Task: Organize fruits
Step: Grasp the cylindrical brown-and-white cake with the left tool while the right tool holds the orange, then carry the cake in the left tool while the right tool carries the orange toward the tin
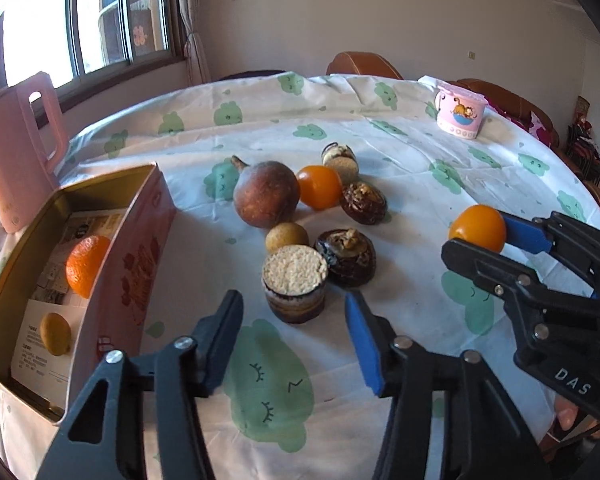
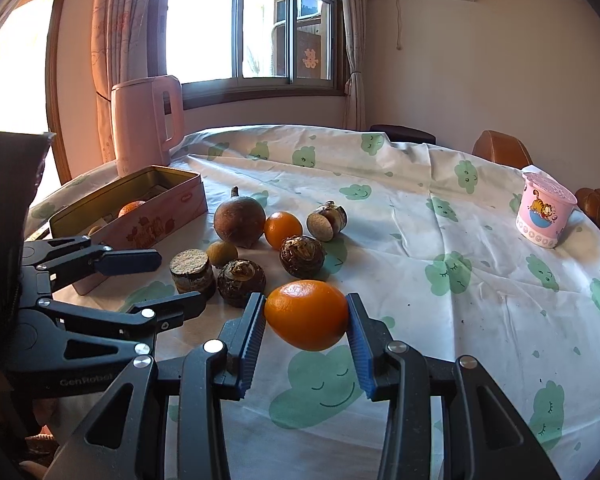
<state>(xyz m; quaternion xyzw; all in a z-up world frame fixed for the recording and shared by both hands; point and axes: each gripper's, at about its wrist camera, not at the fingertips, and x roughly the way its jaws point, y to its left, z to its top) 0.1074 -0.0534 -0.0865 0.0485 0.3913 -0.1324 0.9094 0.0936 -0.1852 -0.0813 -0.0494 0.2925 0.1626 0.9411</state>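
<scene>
My right gripper (image 2: 306, 320) is shut on a small orange (image 2: 307, 314) and holds it just above the cloud-print cloth; the left wrist view shows this orange (image 1: 478, 227) at the right. My left gripper (image 1: 292, 332) is open with nothing between its fingers, its tips just short of a cut, cream-topped brown piece (image 1: 294, 284). Behind that lie a large brown fruit (image 1: 266, 194), another orange (image 1: 319, 186), a small tan fruit (image 1: 286, 237) and dark brown husked pieces (image 1: 346, 256). A pink tin (image 1: 140, 240) at the left holds an orange (image 1: 86, 264) and a small yellow fruit (image 1: 55, 332).
A pink kettle (image 2: 144, 124) stands behind the tin by the window. A pink cartoon cup (image 2: 544, 216) sits near the table's far right edge. Brown chairs (image 1: 362, 64) ring the round table. Bare cloth lies between the pile and the cup.
</scene>
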